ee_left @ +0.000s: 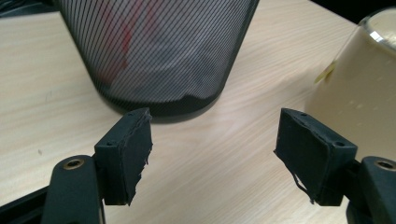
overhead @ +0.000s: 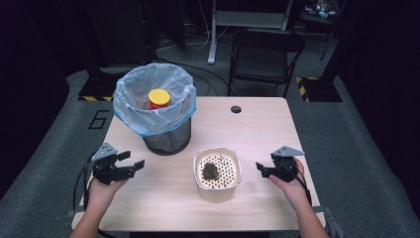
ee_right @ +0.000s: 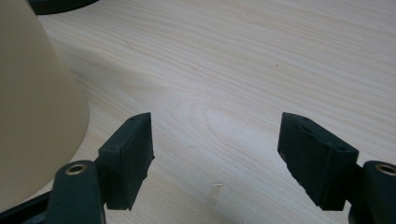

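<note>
- Left gripper (overhead: 132,165) near the worktop's (overhead: 257,129) left edge, fingers spread, nothing between them.
- Right gripper (overhead: 262,168) near the right edge, fingers spread, empty.
- Cream colander bowl (overhead: 218,191) between them; mesh bin (overhead: 166,141) behind.

Dark room, grey carpet floor (overhead: 356,148); black folding chair (overhead: 262,59) behind wooden table (overhead: 267,129).

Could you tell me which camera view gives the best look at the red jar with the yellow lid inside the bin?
The high view: it looks down into the blue-lined mesh bin, where the jar stands with its yellow lid showing. The left gripper view gives just a red blur through the bin's mesh.
</note>
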A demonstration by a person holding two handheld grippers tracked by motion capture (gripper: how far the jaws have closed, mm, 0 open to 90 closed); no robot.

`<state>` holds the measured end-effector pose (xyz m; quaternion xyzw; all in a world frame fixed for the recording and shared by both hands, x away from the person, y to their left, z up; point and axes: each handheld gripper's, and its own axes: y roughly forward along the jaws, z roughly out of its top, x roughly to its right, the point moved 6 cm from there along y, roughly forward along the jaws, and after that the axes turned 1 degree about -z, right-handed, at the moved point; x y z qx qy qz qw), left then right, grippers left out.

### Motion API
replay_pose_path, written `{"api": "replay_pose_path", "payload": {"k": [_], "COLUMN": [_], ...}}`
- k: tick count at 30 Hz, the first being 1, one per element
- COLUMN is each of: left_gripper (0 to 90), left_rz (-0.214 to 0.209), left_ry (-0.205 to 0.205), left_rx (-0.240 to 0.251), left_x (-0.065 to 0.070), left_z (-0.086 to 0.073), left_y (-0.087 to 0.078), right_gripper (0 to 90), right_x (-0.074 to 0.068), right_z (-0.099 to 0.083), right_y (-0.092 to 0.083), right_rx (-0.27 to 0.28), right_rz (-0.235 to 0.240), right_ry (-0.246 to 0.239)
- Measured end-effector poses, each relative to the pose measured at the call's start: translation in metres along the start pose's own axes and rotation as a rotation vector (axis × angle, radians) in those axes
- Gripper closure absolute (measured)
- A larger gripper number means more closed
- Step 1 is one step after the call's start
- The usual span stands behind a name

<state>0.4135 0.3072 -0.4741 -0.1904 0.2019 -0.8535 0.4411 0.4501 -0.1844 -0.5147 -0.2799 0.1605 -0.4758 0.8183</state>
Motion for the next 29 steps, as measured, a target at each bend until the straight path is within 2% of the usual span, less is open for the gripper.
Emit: {"api": "replay_pose_path", "payload": {"k": [3, 8, 14, 22, 24, 28, 29], "left_gripper": [26.1, 26.1, 26.1, 24.0, 24.0, 22.8, 22.0], "left_rz": [0.035, 0.047, 0.072, 0.136, 0.157, 0.193, 0.203], "left_ry": [-0.003, -0.036, -0.036, -0.031, -0.026, -0.031, -0.034], "left_rx": [-0.012, -0.017, -0.046, -0.091, -0.123, -0.127, -0.121], "left_x": [-0.006, -0.015, -0.026, -0.041, -0.045, -0.052, -0.054], "left_z": [-0.012, -0.031, -0.049, -0.068, -0.072, -0.076, -0.076], "left_y": [0.004, 0.012, 0.019, 0.027, 0.029, 0.032, 0.032], "right_gripper": [26.3, 26.3, 26.3, 26.2, 26.3, 26.0, 26.0], "right_x": [-0.001, -0.001, -0.001, 0.001, 0.003, 0.008, 0.009], "right_z": [0.000, -0.002, -0.004, -0.010, -0.012, -0.015, -0.015], "right_y": [0.000, 0.002, 0.005, 0.012, 0.013, 0.014, 0.014], "right_rx": [-0.002, -0.006, -0.010, -0.033, -0.042, -0.043, -0.034], "right_rz": [0.001, 0.000, -0.002, -0.012, -0.021, -0.050, -0.061], "right_ry": [-0.001, -0.007, -0.017, -0.028, -0.036, -0.045, -0.035]}}
